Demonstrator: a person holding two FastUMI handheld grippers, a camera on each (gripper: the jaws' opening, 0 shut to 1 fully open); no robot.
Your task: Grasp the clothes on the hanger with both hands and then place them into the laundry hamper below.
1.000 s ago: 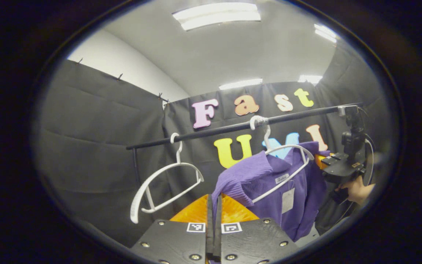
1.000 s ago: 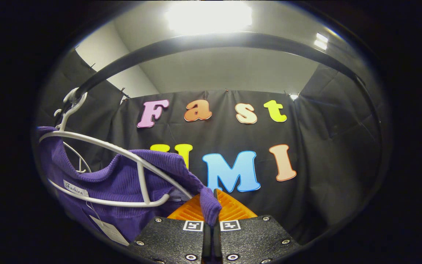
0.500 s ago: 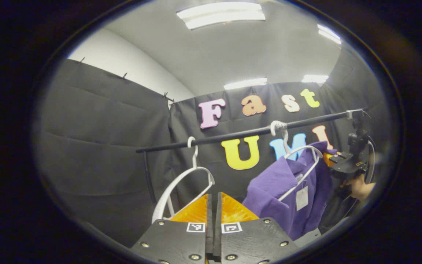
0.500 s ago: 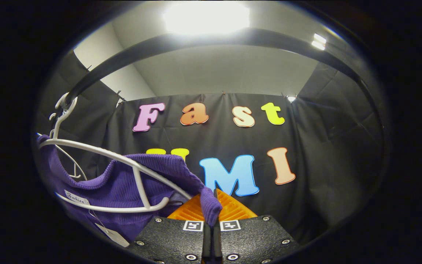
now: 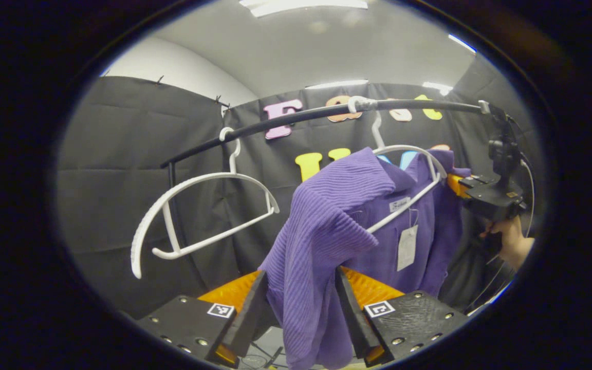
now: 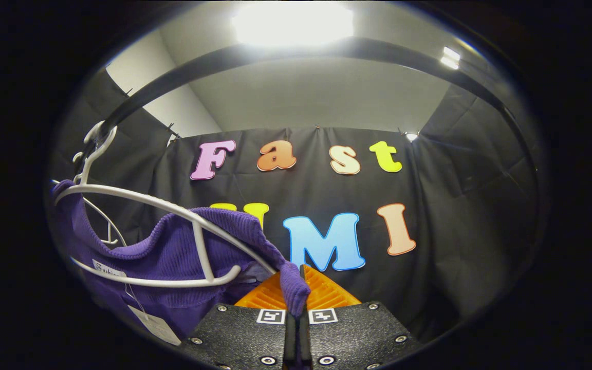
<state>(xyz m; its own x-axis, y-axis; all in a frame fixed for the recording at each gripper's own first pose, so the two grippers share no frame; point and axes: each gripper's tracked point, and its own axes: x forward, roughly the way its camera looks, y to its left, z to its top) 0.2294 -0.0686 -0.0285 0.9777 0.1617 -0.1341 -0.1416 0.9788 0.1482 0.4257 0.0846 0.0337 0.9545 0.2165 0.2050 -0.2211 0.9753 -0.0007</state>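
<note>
- Purple ribbed knit sweater (image 5: 327, 226) hangs on a white plastic hanger (image 5: 404, 169) hooked over the black horizontal clothes rail (image 5: 296, 115). One shoulder has slipped off the hanger's end, and a long fold of it drops straight down between the fingers of the left gripper (image 5: 298, 313).
- That hanging fold runs roughly vertically, so it lies along the fingers rather than across them. The left gripper stands wide open, one finger on each side of the cloth, with nothing pinched yet. Closing in place looks like the move this turns on.
- In the right gripper view, the sweater (image 6: 172, 257) lies to the left of the right gripper (image 6: 296, 303), which is clamped flat on the tip of the far shoulder, a small nub of knit sticking up between its fingers.
- In the left gripper view, the same right gripper (image 5: 481, 192) and the person's hand (image 5: 514, 241) holding it sit at the sweater's far edge, so the garment stretches between the two tools, its width running from one to the other.
- An empty white plastic hanger (image 5: 198, 216) hangs further left on the rail, well apart from the sweater.
- The laundry hamper cannot be made out here.
- Against half a second ago: the left gripper was closed with nothing in it and stood off to the side of the sweater; now it has opened and moved in to straddle the fold. The right gripper's hold on the shoulder tip is unchanged.
</note>
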